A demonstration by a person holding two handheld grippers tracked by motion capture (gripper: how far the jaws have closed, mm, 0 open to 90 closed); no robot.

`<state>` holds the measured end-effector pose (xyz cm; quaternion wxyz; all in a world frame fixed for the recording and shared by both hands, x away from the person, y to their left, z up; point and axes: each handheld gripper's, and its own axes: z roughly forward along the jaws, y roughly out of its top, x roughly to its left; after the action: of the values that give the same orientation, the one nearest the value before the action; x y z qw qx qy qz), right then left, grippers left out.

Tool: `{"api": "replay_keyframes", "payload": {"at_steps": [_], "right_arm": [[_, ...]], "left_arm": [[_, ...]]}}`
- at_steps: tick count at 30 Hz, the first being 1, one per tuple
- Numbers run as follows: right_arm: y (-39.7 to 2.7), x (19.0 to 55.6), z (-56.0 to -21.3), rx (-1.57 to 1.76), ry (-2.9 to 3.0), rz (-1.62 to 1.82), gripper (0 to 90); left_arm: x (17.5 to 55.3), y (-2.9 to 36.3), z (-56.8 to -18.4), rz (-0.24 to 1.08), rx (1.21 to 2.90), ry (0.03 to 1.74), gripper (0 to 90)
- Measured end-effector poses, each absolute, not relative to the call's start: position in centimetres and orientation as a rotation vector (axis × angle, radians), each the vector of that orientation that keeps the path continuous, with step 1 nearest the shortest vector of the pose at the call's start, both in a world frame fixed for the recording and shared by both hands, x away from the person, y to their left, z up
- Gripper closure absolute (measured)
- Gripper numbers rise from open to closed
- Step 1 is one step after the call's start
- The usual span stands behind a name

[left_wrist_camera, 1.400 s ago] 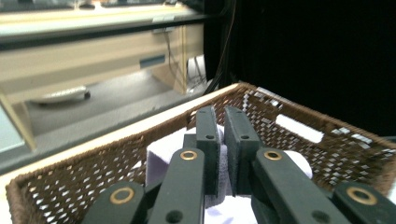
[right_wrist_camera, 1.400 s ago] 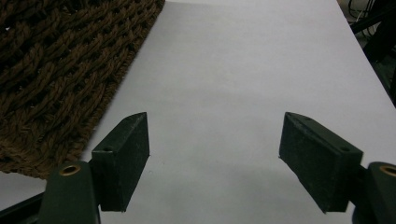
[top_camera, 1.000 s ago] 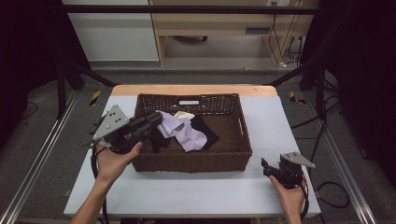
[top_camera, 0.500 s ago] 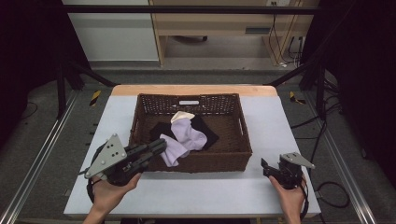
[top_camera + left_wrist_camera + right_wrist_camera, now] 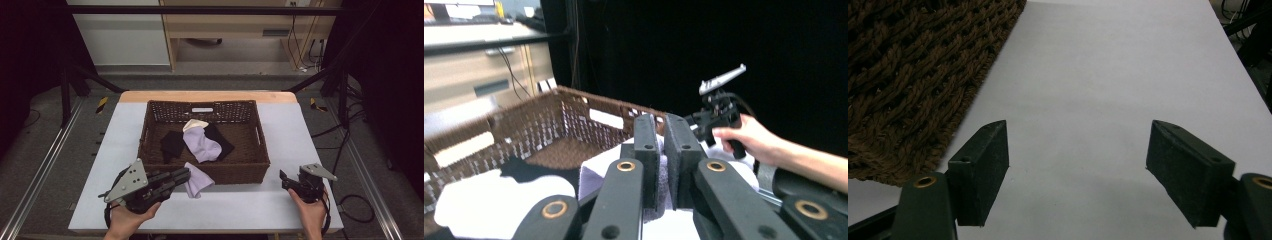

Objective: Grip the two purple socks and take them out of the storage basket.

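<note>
Sock [image 5: 196,181], lavender, was pinched between jaws of left claw [image 5: 184,176], lying on worktop [image 5: 240,210] just ahead of claw tips, against front wall of brown wicker basket [image 5: 232,171]. Second lavender sock [image 5: 202,145] and black cloth [image 5: 172,145] lay inside basket beyond claw. Right claw [image 5: 1077,172] rested well apart on worktop, jaws wide, holding nothing, basket corner beside its left jaw.

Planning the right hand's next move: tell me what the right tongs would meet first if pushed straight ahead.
Probably nothing soon. The right tongs stand open over bare white table, which runs ahead between the jaws. The wicker basket lies off to one side of that line, though depth there is hard to judge.
</note>
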<state>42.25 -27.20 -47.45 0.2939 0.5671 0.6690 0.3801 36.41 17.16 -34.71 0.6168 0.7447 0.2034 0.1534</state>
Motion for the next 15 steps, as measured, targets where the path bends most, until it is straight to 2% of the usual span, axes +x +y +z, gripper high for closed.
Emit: {"api": "replay_keyframes", "payload": {"at_steps": [15], "right_arm": [[-27.3, 42.3, -47.6, 1.516, 1.793, 1.012, 25.5]], "left_arm": [[38.0, 16.1, -41.6, 0.248, 1.950, 0.559, 84.1]]}}
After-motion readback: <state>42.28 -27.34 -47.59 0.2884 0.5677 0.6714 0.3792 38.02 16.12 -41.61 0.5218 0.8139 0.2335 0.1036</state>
